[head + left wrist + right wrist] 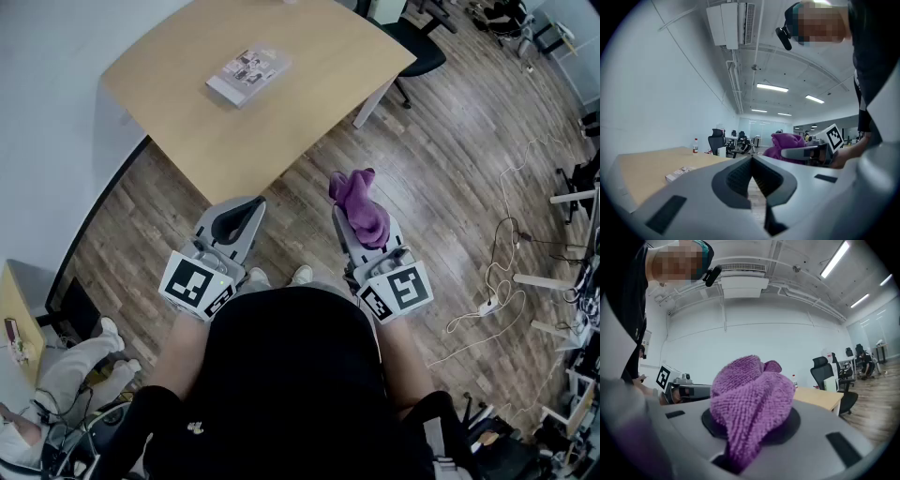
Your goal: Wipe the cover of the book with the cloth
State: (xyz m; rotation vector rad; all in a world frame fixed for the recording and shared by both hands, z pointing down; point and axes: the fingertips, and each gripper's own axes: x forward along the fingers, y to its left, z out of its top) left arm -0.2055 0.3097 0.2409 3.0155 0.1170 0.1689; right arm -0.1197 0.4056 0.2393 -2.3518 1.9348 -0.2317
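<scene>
Head view is showing a person standing on the wood floor (441,178), holding both tools out level and side by side, short of the near edge of the tabletop (281,122).

Left hand-held gripper (249,206): its jaws are lying pressed together, tips meeting, with nothing between them. The left gripper view is confirming this; the ribbed pads are closing to a single line.

Right hand-held gripper (354,214): it is pinching the purple cloth (361,208). The right gripper view is showing the cloth bunching up between the jaws and bulging above them, its folds spilling over the tips.

Book (247,73): it is lying flat on the tabletop, toward the far left portion, cover facing up. It is sitting well apart from both tools and from the cloth; nothing is touching it.

Surroundings: a black office chair (414,45) is standing at the far right corner of the tabletop. Cables are trailing across the floor at right.
</scene>
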